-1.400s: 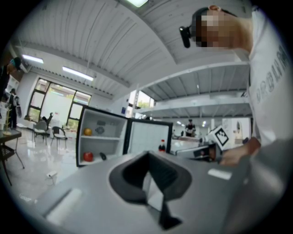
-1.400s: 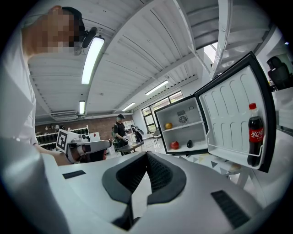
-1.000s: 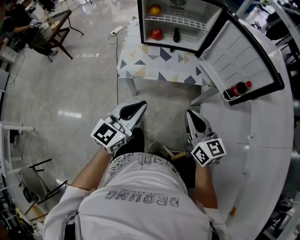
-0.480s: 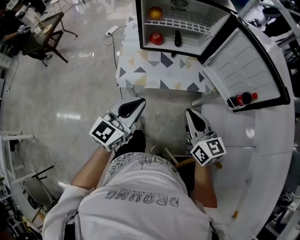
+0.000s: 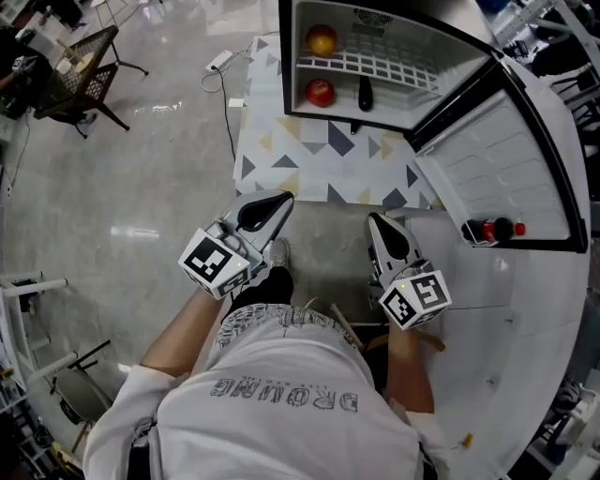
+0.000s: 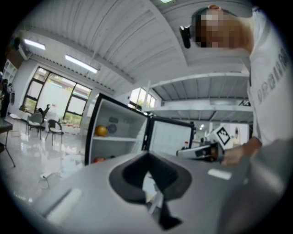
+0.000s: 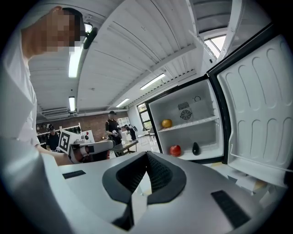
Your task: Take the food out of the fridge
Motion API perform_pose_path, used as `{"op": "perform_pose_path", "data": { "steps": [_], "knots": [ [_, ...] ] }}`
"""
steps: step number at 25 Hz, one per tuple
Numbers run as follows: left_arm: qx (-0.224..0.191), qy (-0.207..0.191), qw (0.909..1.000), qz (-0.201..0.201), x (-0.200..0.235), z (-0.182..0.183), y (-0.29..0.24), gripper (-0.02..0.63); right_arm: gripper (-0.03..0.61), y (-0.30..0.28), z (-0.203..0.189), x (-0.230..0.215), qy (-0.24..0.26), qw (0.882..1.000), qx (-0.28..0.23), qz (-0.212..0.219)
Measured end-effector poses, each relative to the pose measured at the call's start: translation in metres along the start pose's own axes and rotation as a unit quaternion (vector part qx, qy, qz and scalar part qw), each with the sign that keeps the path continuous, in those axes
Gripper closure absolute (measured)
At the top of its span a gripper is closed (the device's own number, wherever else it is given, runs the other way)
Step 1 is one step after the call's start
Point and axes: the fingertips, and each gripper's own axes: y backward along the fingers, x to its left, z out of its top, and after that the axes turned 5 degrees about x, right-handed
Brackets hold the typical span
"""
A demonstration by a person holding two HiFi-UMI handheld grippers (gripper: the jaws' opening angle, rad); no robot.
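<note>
The small fridge (image 5: pixel 375 19) stands open on a patterned table (image 5: pixel 328 159). An orange (image 5: pixel 322 40) lies on its upper shelf. Below it sit a red apple (image 5: pixel 320 92) and a dark fruit (image 5: pixel 365 93). The right gripper view shows the same orange (image 7: pixel 166 123), apple (image 7: pixel 175 150) and dark fruit (image 7: pixel 196 148). My left gripper (image 5: pixel 279 201) and right gripper (image 5: pixel 374 222) are held side by side short of the table, both pointing at the fridge. Each is shut with nothing in it: left gripper (image 6: pixel 147 154), right gripper (image 7: pixel 146 153).
The fridge door (image 5: pixel 497 159) swings open to the right, with a red-capped bottle (image 5: pixel 494 230) on its shelf. A white counter (image 5: pixel 525 356) runs along the right. A cable and power strip (image 5: pixel 221 62) lie on the floor, and a chair (image 5: pixel 89 66) stands far left.
Both grippers have moved forward together toward the table and fridge, which now sit closer and lower in the head view. Their jaws have stayed shut.
</note>
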Motion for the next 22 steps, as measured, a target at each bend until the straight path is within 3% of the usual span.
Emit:
{"op": "perform_pose_path", "data": {
  "steps": [22],
  "knots": [
    [0.005, 0.004, 0.9996, -0.028, 0.118, 0.026, -0.034, 0.606, 0.578, -0.108, 0.049, -0.025, 0.002, 1.0, 0.006, -0.029]
  ]
}}
